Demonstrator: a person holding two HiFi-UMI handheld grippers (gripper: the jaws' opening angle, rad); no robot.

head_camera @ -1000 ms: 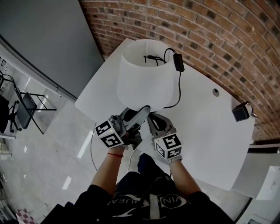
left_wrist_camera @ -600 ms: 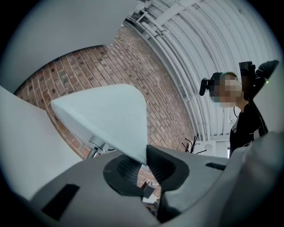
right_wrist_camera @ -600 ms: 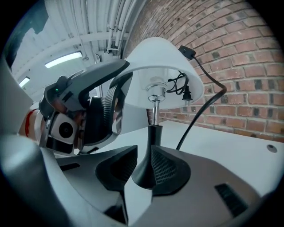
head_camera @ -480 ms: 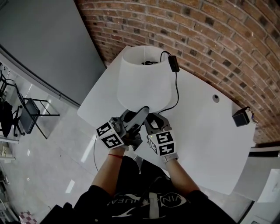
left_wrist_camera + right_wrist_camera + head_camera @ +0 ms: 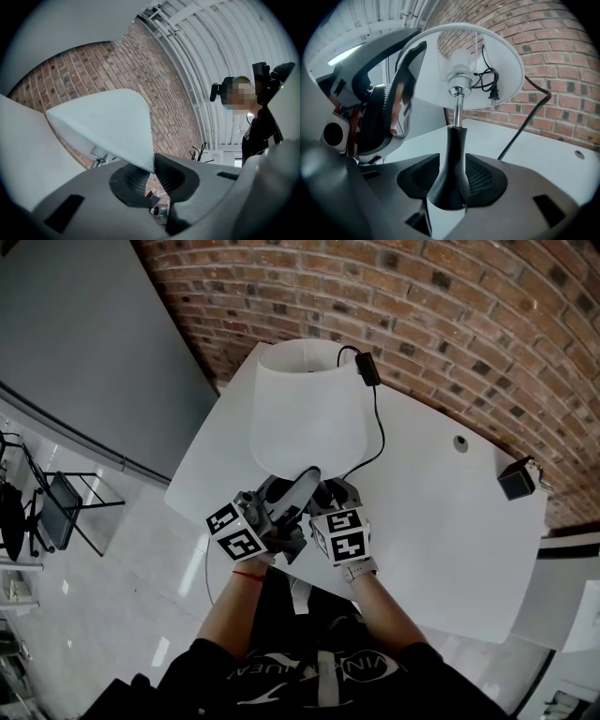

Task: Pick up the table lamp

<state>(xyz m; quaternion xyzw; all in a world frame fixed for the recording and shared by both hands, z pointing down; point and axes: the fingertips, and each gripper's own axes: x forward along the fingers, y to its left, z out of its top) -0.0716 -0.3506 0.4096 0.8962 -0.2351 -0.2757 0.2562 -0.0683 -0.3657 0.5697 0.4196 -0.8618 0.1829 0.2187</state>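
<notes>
The table lamp has a white shade (image 5: 305, 409) and a black stem (image 5: 452, 159), and stands on the white table (image 5: 441, 521). My left gripper (image 5: 302, 486) reaches up to the shade's near lower rim; its jaws have just been closing, and its pads pinch the rim (image 5: 140, 154). My right gripper (image 5: 336, 495) sits low beside it. Its jaws have just been opening and stand open, with the stem between them (image 5: 452, 180) and gaps on both sides. In the head view the shade hides the stem.
A black cord with a switch (image 5: 367, 369) runs from the shade top down across the table. A small black box (image 5: 516, 482) sits at the table's right edge, near a cable hole (image 5: 460, 441). A brick wall stands behind. A chair (image 5: 56, 507) is on the floor at left.
My right gripper has moved left, in under the shade beside the left one, and its jaws have opened. The left gripper has kept to the shade's rim.
</notes>
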